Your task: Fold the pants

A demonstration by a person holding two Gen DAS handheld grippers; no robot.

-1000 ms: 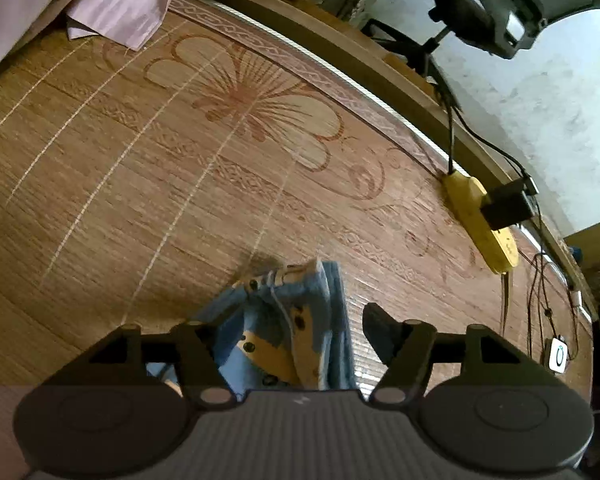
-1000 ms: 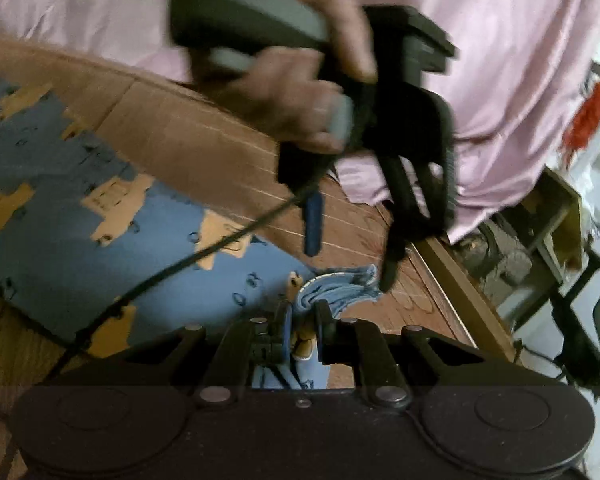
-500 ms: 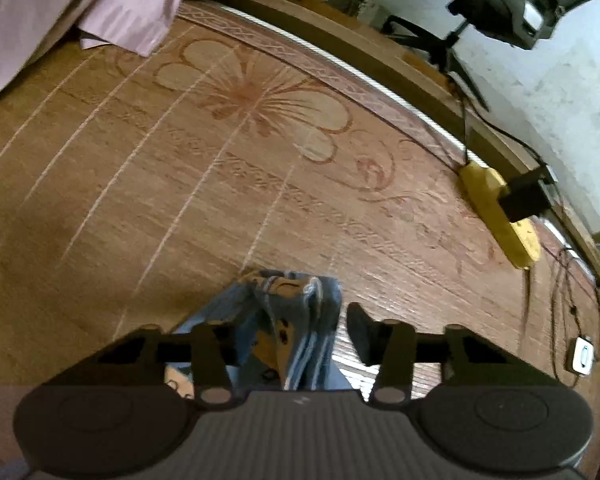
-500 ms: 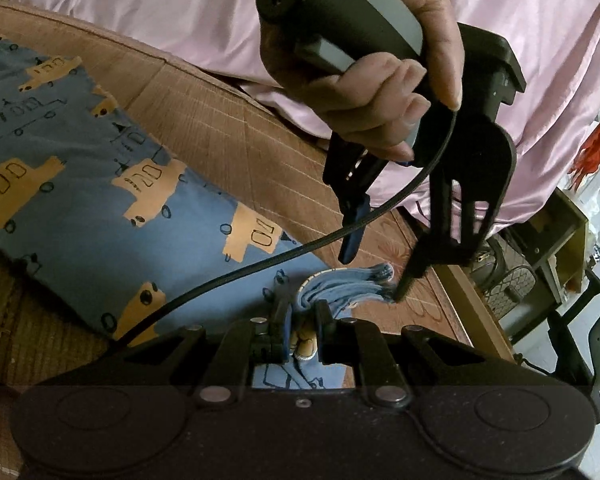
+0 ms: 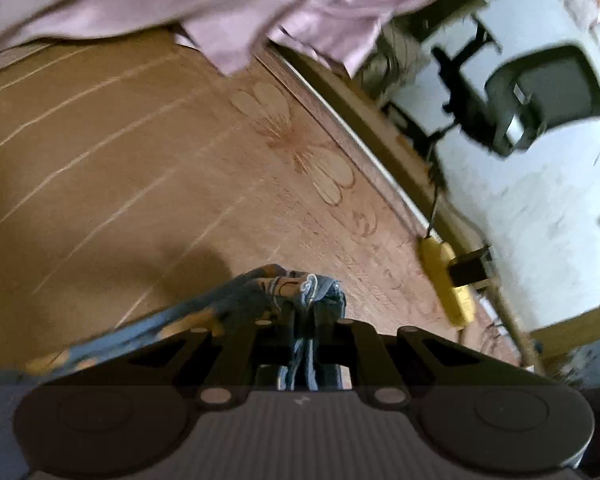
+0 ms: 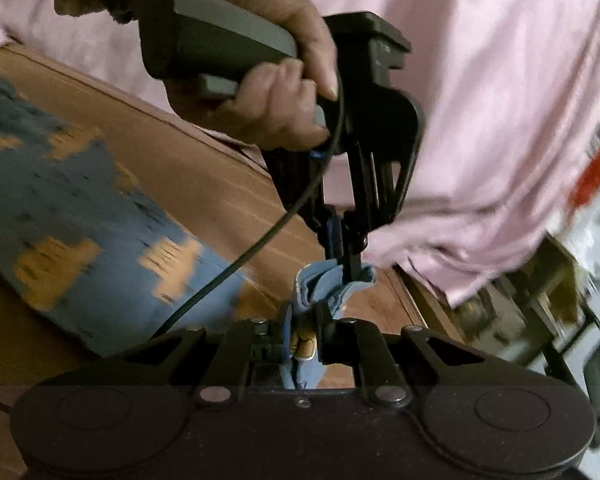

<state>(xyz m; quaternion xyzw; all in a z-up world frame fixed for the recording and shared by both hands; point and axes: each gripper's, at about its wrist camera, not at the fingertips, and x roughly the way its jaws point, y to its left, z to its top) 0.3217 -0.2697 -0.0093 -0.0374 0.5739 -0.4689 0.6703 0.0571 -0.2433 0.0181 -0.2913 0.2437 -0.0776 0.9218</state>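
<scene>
pants long axis runs away left over mat; left gripper and right gripper both clamp bunched end.

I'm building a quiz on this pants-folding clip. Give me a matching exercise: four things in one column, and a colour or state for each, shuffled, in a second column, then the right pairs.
Things:
1. pants
2. power strip
3. sheet
4. left claw

Colours or states:
A. pink, draped at the mat's far edge
B. shut on a bunched blue edge
C. blue with orange vehicle prints
D. yellow, lying by the mat's border

Pairs: 1-C, 2-D, 3-A, 4-B
</scene>
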